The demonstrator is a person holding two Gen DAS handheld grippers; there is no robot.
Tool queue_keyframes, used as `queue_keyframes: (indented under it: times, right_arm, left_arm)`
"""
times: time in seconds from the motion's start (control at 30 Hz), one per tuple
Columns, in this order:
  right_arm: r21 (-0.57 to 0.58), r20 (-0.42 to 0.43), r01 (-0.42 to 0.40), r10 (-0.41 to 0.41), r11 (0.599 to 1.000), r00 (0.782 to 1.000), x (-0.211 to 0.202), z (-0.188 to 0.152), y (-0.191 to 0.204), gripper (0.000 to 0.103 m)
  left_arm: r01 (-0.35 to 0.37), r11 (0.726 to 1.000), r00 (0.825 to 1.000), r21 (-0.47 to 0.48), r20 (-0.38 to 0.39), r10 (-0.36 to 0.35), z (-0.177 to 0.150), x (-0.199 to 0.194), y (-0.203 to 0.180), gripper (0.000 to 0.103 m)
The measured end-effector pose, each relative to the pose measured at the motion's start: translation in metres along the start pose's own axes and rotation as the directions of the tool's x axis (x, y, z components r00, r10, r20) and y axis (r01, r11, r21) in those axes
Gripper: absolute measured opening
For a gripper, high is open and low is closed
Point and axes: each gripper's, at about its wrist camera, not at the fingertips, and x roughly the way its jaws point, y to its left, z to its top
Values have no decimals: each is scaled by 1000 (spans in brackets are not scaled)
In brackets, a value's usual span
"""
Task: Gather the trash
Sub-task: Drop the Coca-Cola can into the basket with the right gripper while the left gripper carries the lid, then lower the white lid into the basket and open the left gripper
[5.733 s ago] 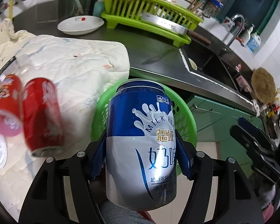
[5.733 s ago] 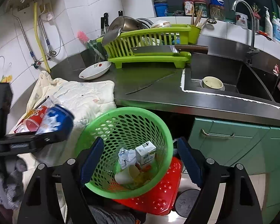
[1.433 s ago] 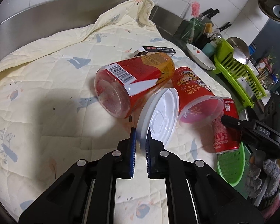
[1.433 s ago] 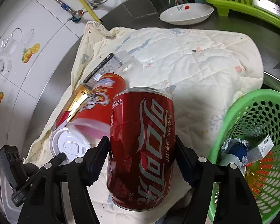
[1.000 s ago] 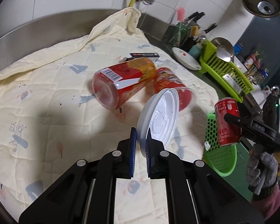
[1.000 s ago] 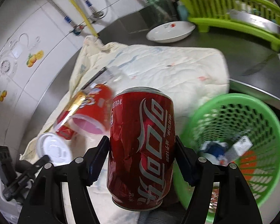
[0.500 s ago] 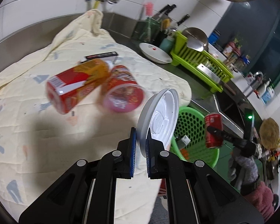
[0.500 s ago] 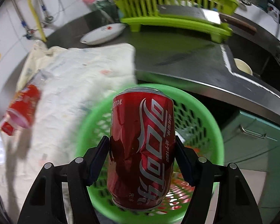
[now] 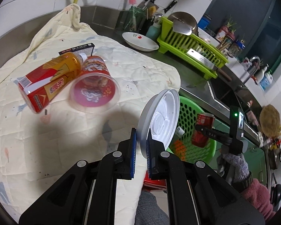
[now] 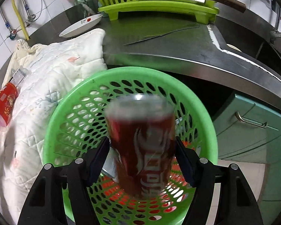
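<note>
My left gripper (image 9: 140, 140) is shut on the edge of a white plastic lid (image 9: 160, 120), held upright above the cream quilt (image 9: 46, 131), left of the green basket (image 9: 189, 112). My right gripper (image 10: 142, 153) is over the green basket (image 10: 69, 108); the red cola can (image 10: 142, 146) between its fingers is blurred and the jaws look parted from it. The can also shows in the left wrist view (image 9: 203, 129). A red-gold tube (image 9: 48, 82) and a red plastic cup (image 9: 95, 86) lie on the quilt.
A white dish (image 9: 140, 41), a green dish rack (image 9: 191, 50) with a cleaver, and a knife (image 10: 163, 33) are on the steel counter. The sink (image 9: 224, 91) is right. Green cabinets (image 10: 252, 131) stand below. A black flat packet (image 9: 76, 49) lies on the quilt.
The left gripper carried the lid right toward the basket. The right gripper's jaws have widened over the basket and the can now looks blurred, slipping down.
</note>
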Motion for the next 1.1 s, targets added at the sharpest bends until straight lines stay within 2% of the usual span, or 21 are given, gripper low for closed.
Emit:
queue_keyframes:
  times: [0.07, 0.23, 0.5, 0.73, 1.1]
  right_arm:
    - [6, 2, 2, -2, 1000, 1000, -1, 0, -3, 72]
    - [4, 17, -11, 11, 1000, 1000, -11, -4, -6, 72]
    - [-10, 80, -38, 39, 999, 996, -51, -16, -8, 74]
    - [-33, 132, -51, 55, 998, 990, -85, -30, -12, 74]
    - [-32, 165, -96, 100, 995, 981, -105, -40, -16, 76]
  left_arm:
    - [2, 1000, 1000, 6, -7, -2, -1, 3, -3, 8]
    - [11, 1000, 1000, 24, -16, -11, -3, 6, -12, 8]
    - [44, 997, 998, 58, -38, -42, -3, 18, -35, 8]
    - [71, 993, 994, 92, -92, -63, -4, 48, -62, 8]
    - [59, 988, 985, 146, -172, -34, -10, 105, -100, 9]
